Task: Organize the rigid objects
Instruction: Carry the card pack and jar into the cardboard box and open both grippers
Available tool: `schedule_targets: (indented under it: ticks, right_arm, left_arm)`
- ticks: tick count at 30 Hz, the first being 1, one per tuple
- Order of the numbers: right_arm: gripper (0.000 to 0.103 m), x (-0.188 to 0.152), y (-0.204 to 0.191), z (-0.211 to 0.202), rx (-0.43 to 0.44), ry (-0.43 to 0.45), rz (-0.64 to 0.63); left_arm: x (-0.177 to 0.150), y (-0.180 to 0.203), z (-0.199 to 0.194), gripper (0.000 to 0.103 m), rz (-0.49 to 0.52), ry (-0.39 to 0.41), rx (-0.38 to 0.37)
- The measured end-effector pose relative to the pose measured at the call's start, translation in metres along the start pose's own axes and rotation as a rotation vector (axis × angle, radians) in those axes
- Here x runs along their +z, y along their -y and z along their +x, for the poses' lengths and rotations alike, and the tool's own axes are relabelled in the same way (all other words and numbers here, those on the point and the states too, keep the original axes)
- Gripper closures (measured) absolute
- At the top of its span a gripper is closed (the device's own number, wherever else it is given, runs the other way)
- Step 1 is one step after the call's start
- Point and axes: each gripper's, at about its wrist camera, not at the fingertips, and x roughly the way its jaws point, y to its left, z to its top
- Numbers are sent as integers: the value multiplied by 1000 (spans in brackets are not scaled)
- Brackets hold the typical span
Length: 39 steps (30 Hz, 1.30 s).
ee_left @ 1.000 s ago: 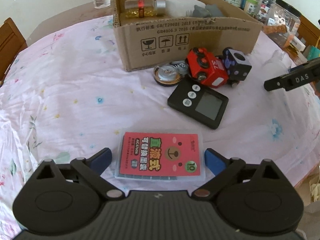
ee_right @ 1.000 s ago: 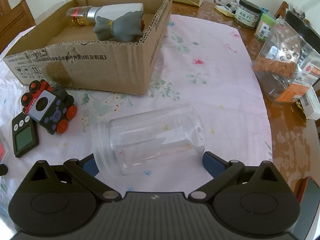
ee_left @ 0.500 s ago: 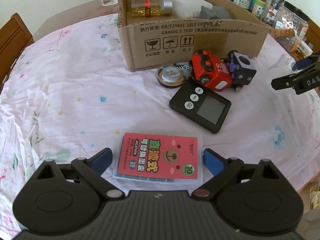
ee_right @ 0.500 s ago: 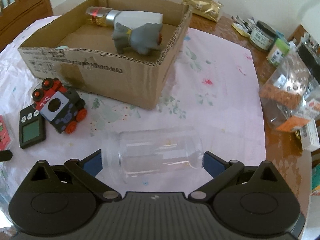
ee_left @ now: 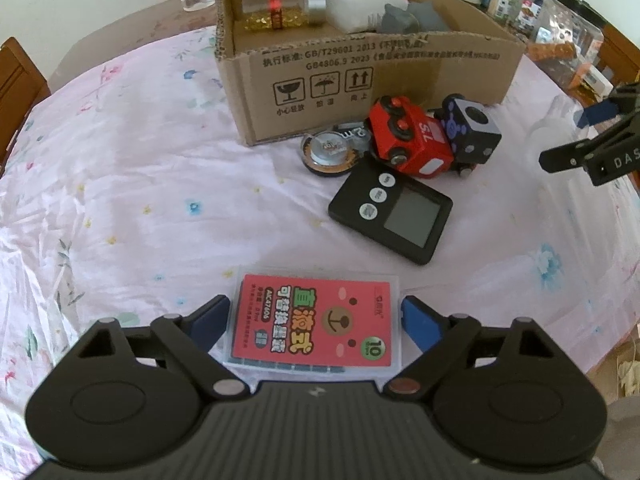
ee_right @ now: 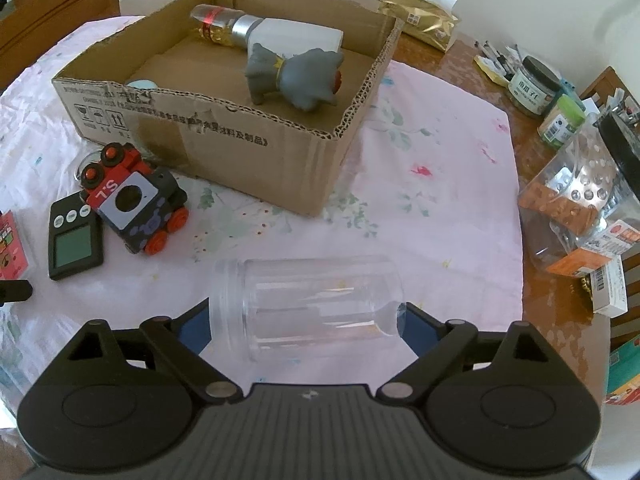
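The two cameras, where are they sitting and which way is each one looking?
Left wrist: sits on the left gripper, looking steeply down along its fingers at the red card pack lying between its jaws, which have just been closing; the other gripper shows at the right edge.
Right wrist: sits on the right gripper, looking down at the clear jar lying on its side between its jaws, also just closing.
Both see: the cardboard box, toy train and black timer.

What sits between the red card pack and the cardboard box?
In the left wrist view, the black digital timer, red toy train and round tape measure lie between the red card pack and cardboard box.
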Motion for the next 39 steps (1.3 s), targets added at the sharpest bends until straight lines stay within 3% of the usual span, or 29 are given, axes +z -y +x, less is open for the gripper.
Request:
schedule_targets:
  ticks: [9,18,27,29,33,39]
  right_arm:
    - [7,15,4,-43,29,46,0]
    - [7,71,-1,-82,73,175,42]
    - [6,125,-18,-50,24,181,110]
    - [0,130,-22,-38,10,156,130]
    - [0,128,-26,-27,33,123,158]
    - [0,115,-23,-40,44,146,237]
  left_arm:
    - [13,-8,-26,12,35,-3,-8]
    - [46,-28,-62,12,67,69,-5]
    - [109,-48,-80,12,68,180,-26]
    - [124,-49,-79,12,79,200,-12]
    - [153,-50,-71,12,97,227,-11]
    - [193,-46,-47,12,136,225,-26]
